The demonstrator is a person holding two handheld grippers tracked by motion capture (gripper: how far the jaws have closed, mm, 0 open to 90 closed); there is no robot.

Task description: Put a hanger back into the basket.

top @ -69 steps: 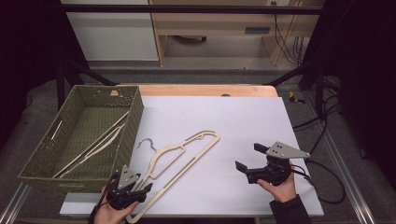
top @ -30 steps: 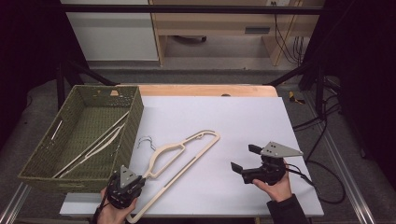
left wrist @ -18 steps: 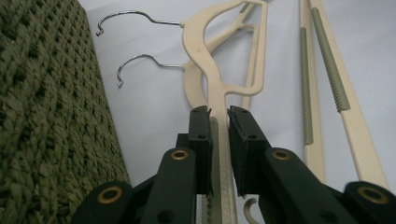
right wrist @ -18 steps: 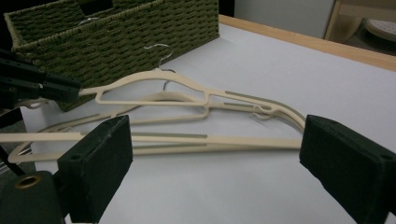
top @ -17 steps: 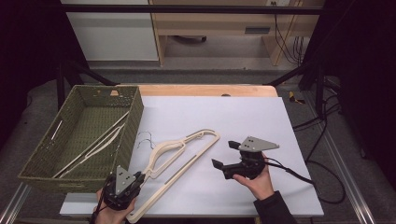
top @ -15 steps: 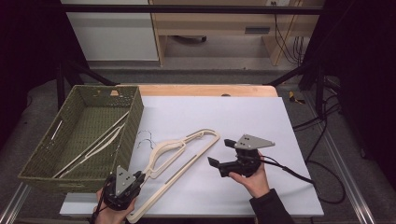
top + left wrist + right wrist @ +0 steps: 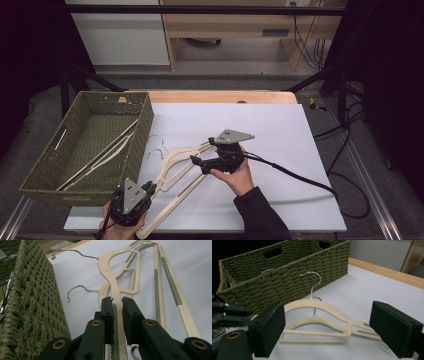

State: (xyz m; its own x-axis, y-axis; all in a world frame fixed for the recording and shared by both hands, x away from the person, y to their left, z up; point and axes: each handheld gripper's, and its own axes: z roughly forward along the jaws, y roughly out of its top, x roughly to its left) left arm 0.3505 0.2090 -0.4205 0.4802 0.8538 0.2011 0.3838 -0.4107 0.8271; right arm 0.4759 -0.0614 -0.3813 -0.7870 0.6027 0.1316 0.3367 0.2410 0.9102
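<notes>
A white tabletop (image 7: 280,130) with a wooden edge at the far side stands in a dark room, with a light cabinet and a wooden shelf behind it. A green woven basket (image 7: 47,172) sits on the left part of the tabletop and has more hangers lying inside. Two cream hangers lie close together just right of the basket, their metal hooks pointing at it. The near hanger (image 7: 117,292) is gripped by the left gripper (image 7: 131,200) at the front edge of the tabletop; its two black fingers (image 7: 107,315) are closed tight on one thin arm of that hanger. The far hanger (image 7: 322,308) lies between the fingers (image 7: 268,328) of the right gripper (image 7: 200,162), which sits near the middle of the tabletop. Those fingers stand wide apart, one on each side of the hanger, and do not touch it; they have just been closing a little
</notes>
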